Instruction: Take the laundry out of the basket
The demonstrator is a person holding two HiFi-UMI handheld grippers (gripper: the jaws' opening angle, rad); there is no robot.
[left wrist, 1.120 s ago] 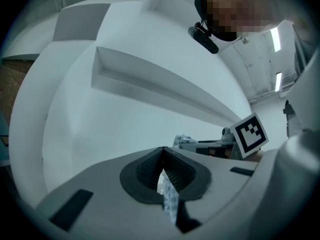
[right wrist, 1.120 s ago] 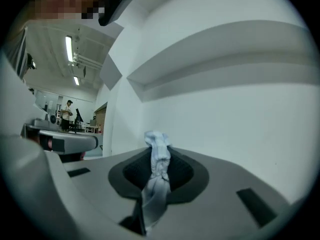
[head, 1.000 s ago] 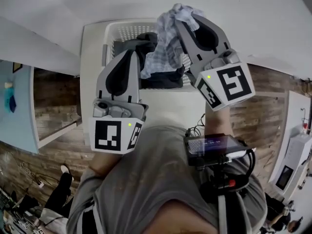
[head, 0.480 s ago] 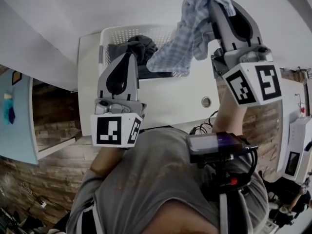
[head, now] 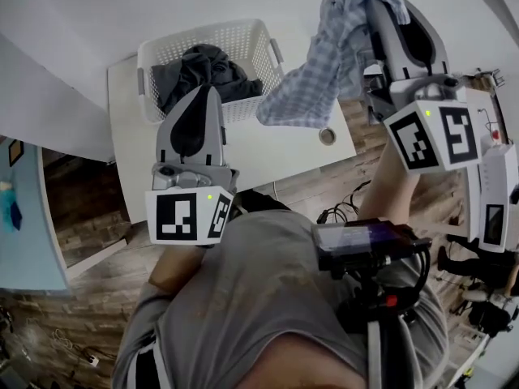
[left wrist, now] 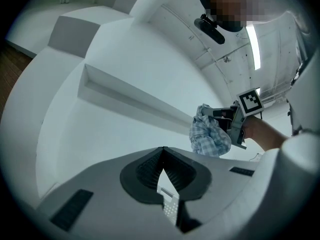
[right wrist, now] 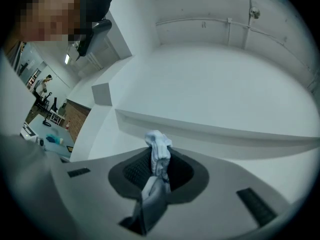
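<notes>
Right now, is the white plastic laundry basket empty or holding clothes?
Holding clothes: a dark crumpled garment lies inside the white plastic laundry basket.

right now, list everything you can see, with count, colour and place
basket: one, white, on the table's far part
dark clothes: one pile, black-grey, in the basket
cloth: one, blue-white check, hanging clear of the basket over the table's right edge
table: one, white, under the basket
round fitting: one, grey, in the table top near its right edge
floor: brown wood, around the table
box: one, black with a screen, on the person's chest
shirt: one, grey, on the person
left tongs: one, grey, shut and empty, pointing toward the basket
right tongs: one, grey, shut on the cloth, held high at right
</notes>
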